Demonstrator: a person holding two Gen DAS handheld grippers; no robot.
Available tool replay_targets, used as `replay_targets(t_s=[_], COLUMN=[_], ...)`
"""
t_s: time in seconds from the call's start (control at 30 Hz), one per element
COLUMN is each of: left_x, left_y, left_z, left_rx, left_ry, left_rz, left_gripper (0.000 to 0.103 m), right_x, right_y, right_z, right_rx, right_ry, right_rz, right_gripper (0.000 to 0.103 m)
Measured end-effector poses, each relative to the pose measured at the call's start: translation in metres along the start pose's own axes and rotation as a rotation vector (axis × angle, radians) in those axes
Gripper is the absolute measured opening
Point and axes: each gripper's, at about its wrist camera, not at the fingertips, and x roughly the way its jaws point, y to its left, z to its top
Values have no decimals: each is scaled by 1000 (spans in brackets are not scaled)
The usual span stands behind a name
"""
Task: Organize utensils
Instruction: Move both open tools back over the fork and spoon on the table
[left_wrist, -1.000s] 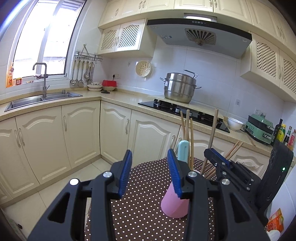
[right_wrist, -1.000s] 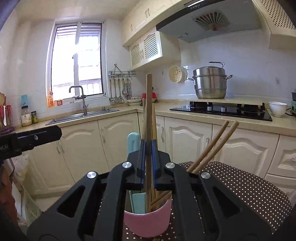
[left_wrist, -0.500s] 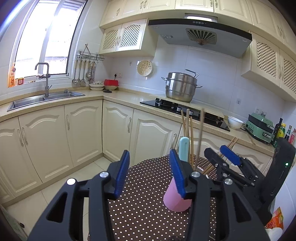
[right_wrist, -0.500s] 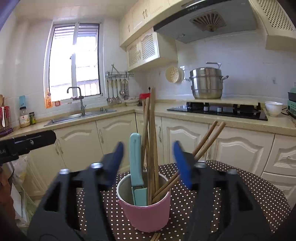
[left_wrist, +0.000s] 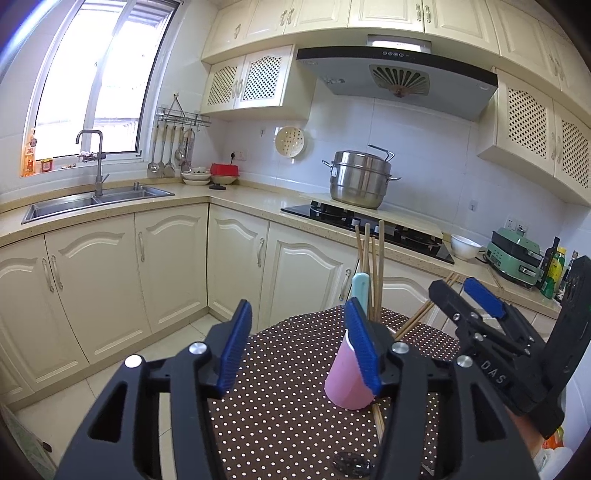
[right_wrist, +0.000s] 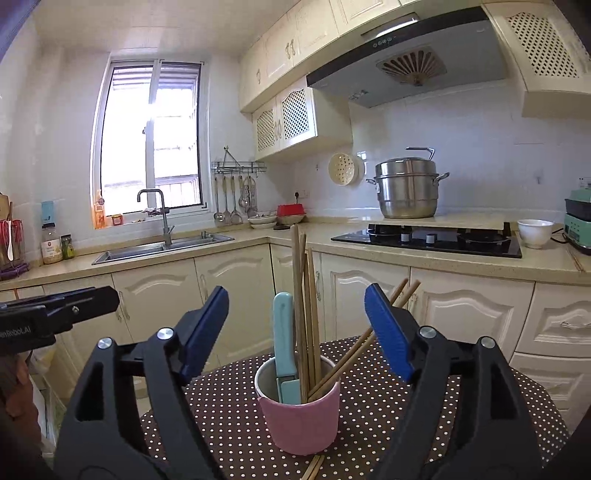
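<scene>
A pink cup (right_wrist: 300, 415) stands on the brown polka-dot table (right_wrist: 461, 398). It holds several wooden chopsticks (right_wrist: 300, 295) and a light blue utensil (right_wrist: 283, 332). My right gripper (right_wrist: 297, 334) is open and empty, just in front of and above the cup. In the left wrist view the cup (left_wrist: 345, 382) sits partly behind my right finger pad; my left gripper (left_wrist: 301, 350) is open and empty, to the cup's left. The right gripper (left_wrist: 467, 301) shows there to the right of the cup. More chopsticks (left_wrist: 378, 422) and a dark spoon (left_wrist: 351, 463) lie on the table near the cup.
Cream kitchen cabinets (left_wrist: 166, 273) and a counter run behind the table, with a sink (left_wrist: 92, 203), a black hob (left_wrist: 369, 229) and a steel pot (left_wrist: 360, 181). A white bowl (left_wrist: 465, 245) and a green appliance (left_wrist: 515, 260) stand at the right.
My right gripper let go of the chopstick it held, opened wide and drew back from the cup. The chopstick now stands in the cup. My left gripper stayed open.
</scene>
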Motion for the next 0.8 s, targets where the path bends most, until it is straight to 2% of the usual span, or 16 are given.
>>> replay_targets(t_s=[0.2, 0.47, 0.8], left_x=[-18, -34, -38], left_y=[-8, -13, -15], left_z=[-5, -15, -34], left_rx=[19, 38, 50], left_ry=[-6, 8, 83], left_rz=[-5, 11, 1], left_gripper=[59, 60, 61], right_x=[-24, -55, -78], right_y=[2, 13, 25], right_z=[7, 8, -6], right_rx=[7, -18, -75], right_ry=[-12, -25, 14], right_rz=[-32, -63, -99], right_gripper=[82, 87, 89])
